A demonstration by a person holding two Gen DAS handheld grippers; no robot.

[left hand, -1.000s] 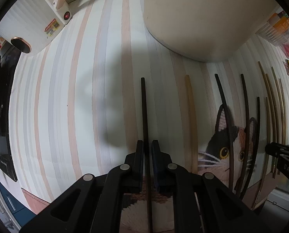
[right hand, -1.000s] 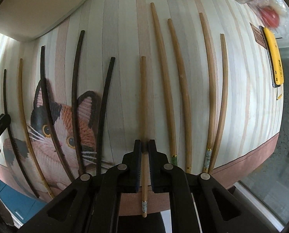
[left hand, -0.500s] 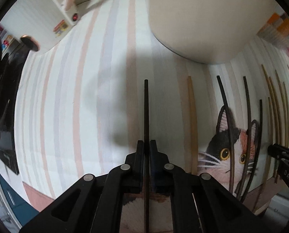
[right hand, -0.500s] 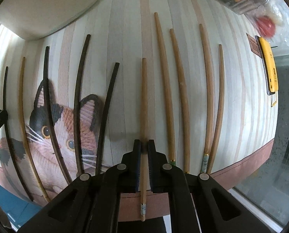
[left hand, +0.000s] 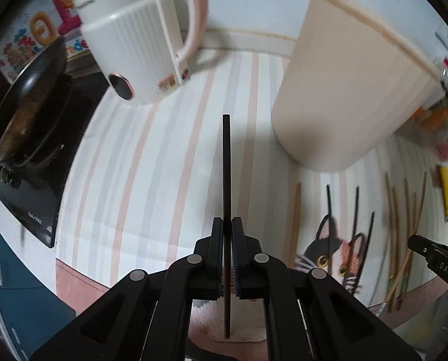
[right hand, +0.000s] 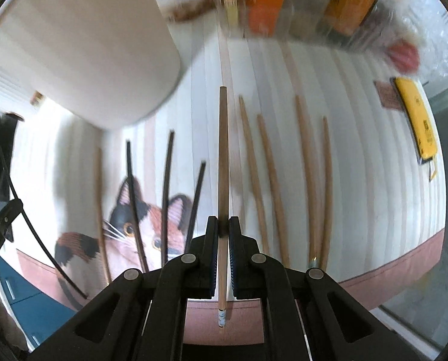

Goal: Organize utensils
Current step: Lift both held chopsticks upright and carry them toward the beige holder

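My left gripper [left hand: 227,225] is shut on a black chopstick [left hand: 226,165], held clear above the striped cat mat [left hand: 133,180]. The right gripper [right hand: 223,225] is shut on a wooden chopstick [right hand: 223,150], also off the mat. On the mat lie three black chopsticks [right hand: 166,180] over the cat picture, several wooden chopsticks [right hand: 272,180] to their right, and one more wooden chopstick [right hand: 99,195] at the left. A tall beige holder [left hand: 344,90] stands at the back of the mat, also in the right wrist view [right hand: 82,54].
A white kettle [left hand: 139,45] with a pink handle stands behind the mat at the left, beside a dark pan [left hand: 22,99] on a black cooktop. A yellow tool [right hand: 416,120] lies at the mat's right edge. Food packets [right hand: 284,0] line the back.
Both grippers have risen, each lifting its chopstick off the mat. The left one closed fully on the black chopstick, and both views now take in more of the holder and the back.
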